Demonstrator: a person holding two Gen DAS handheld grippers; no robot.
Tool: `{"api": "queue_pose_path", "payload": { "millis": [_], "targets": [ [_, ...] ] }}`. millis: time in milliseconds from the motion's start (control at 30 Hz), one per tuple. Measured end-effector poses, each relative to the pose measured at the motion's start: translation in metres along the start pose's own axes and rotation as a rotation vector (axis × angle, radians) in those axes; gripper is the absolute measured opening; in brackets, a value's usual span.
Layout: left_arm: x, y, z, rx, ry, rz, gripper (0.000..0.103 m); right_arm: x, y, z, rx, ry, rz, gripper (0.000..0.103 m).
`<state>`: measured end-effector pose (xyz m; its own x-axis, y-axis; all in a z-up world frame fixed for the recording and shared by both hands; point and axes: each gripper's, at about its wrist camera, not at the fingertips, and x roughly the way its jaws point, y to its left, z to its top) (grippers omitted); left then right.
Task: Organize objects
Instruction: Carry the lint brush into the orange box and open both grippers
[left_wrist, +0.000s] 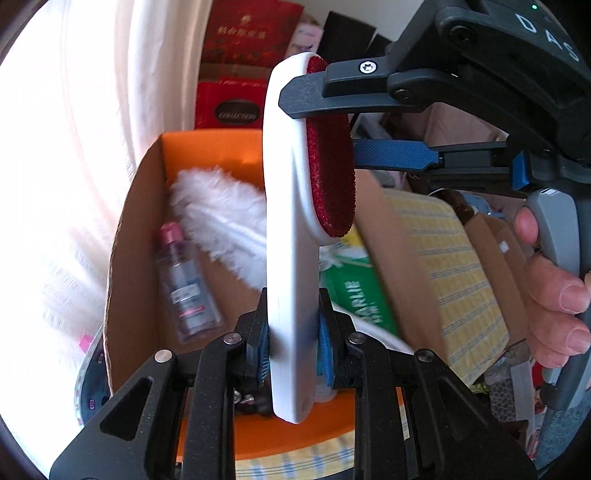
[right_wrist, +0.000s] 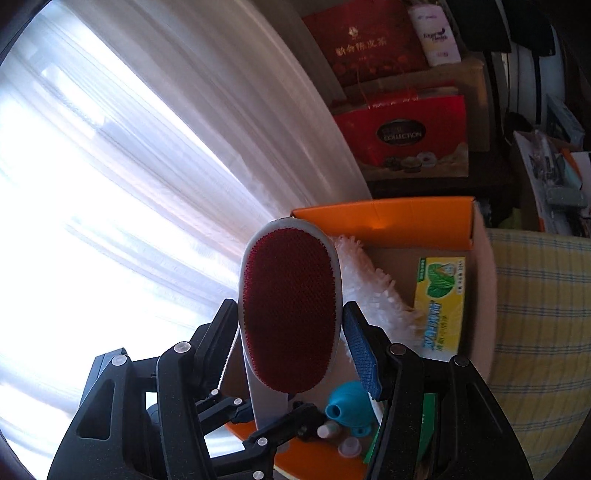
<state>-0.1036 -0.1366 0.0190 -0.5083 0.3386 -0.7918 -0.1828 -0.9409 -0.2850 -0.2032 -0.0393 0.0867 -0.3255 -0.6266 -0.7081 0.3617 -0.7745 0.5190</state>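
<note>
The lint brush (left_wrist: 291, 258), white-bodied with a red pile pad, is held upright over an open orange box (left_wrist: 207, 147) and has not yet gone in. The left tongs (left_wrist: 291, 350) are clenched on its handle, with a blue pad pressed to each side. The right tongs (right_wrist: 291, 339) straddle the brush head. In the left wrist view 1 finger lies against the white back near the top, while the other, blue-padded, stands just off the red pile with a slim gap. So the right tongs look spread around the head rather than pinching it (a handover either beginning or ending, and the pictures do not settle which).

Below and ahead of both tongs the box already holds several things. A white fluffy duster (left_wrist: 221, 218) lies diagonally. A clear bottle with a pink cap (left_wrist: 184, 288) lies down to the left of the left tongs. A green and yellow packet (right_wrist: 441, 306) leans at the box's right wall. A teal bulb-shaped item (right_wrist: 345, 402) and a few small caps lie at the near end, seen under the right tongs. That part of the organizing appears done.

What remains for this item, by judgement, is lowering the brush into the free strip between the duster and the bottle, then letting go. To the right of the box lies a yellow checked cloth (right_wrist: 535, 295), and beyond it a cluttered heap that is too blurred to name. Behind the box red gift boxes (right_wrist: 402, 129) are stacked. Whether any of these are to be sorted cannot be told, so the overall share of work left is uncertain.
</note>
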Motion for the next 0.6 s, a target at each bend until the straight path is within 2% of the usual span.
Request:
{"api": "queue_pose_path", "payload": {
  "millis": [400, 500, 567, 600],
  "targets": [
    [0.037, 0.03, -0.014, -0.055, 0.114, 0.041, 0.022, 0.068, -0.015, -0.005, 0.039, 0.108, -0.034, 0.06],
    [0.045, 0.03, -0.017, -0.048, 0.134, 0.057, 0.022, 0.076, -0.02, -0.009, 0.03, 0.126, -0.079, 0.06],
    [0.046, 0.03, -0.019, -0.044, 0.132, 0.081, 0.026, 0.079, -0.023, -0.013, 0.014, 0.128, -0.124, 0.059],
    [0.046, 0.031, -0.019, -0.047, 0.131, 0.092, 0.033, 0.078, -0.024, -0.014, 0.006, 0.126, -0.141, 0.059]
  ]
}}
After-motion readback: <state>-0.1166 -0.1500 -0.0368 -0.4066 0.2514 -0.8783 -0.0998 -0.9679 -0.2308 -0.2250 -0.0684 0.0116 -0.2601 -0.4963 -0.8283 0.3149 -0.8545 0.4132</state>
